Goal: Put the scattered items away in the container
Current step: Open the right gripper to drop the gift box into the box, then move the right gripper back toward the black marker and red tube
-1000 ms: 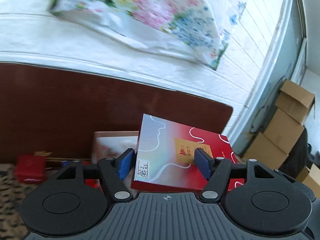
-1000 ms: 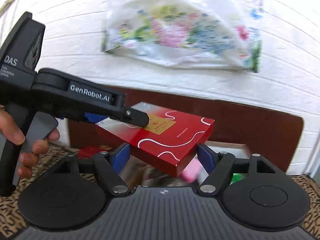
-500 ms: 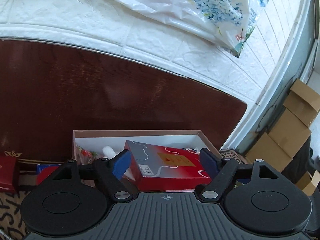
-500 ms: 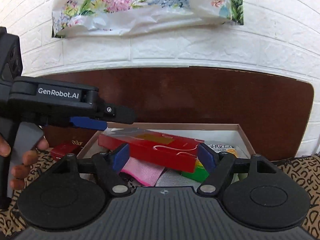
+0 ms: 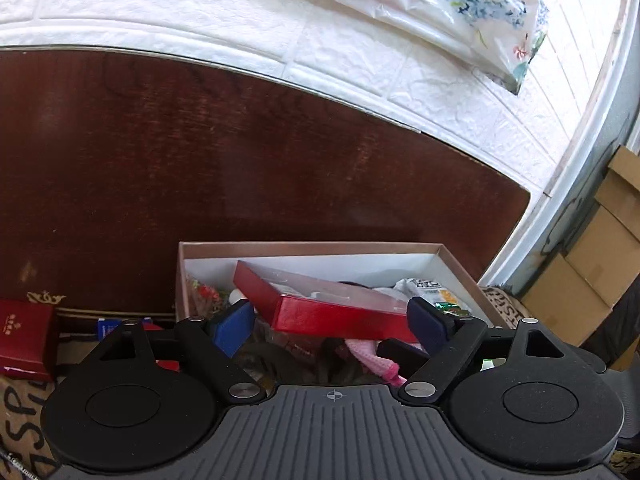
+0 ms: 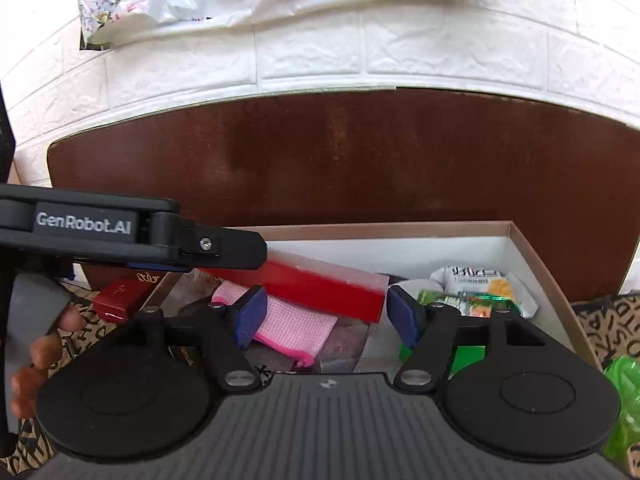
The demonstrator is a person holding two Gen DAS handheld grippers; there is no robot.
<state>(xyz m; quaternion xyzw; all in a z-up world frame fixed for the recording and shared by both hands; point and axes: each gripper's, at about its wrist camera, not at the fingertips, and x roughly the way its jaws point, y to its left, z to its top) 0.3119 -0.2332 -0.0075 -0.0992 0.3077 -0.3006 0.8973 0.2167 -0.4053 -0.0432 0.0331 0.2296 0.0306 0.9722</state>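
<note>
A flat red gift box (image 5: 336, 308) lies tilted inside an open cardboard box (image 5: 308, 247), on top of a pink cloth (image 5: 372, 354) and snack packets (image 5: 428, 288). My left gripper (image 5: 332, 328) is open, its blue pads apart on either side of the red box's near edge. In the right wrist view the red box (image 6: 320, 286) rests over the pink cloth (image 6: 296, 326) in the cardboard box (image 6: 532, 256). My right gripper (image 6: 328, 316) is open and holds nothing. The left gripper's finger (image 6: 224, 250) reaches over the red box.
A dark wooden headboard (image 5: 200, 152) stands behind the box against a white brick wall. A small red box (image 5: 24, 332) sits at the left on patterned fabric. Stacked cartons (image 5: 592, 256) stand at the far right. A green bag (image 6: 624, 400) lies right of the box.
The red gift box went down from mid-air into the cardboard box. My left gripper let go of it and its jaws opened wider. Both grippers dropped lower.
</note>
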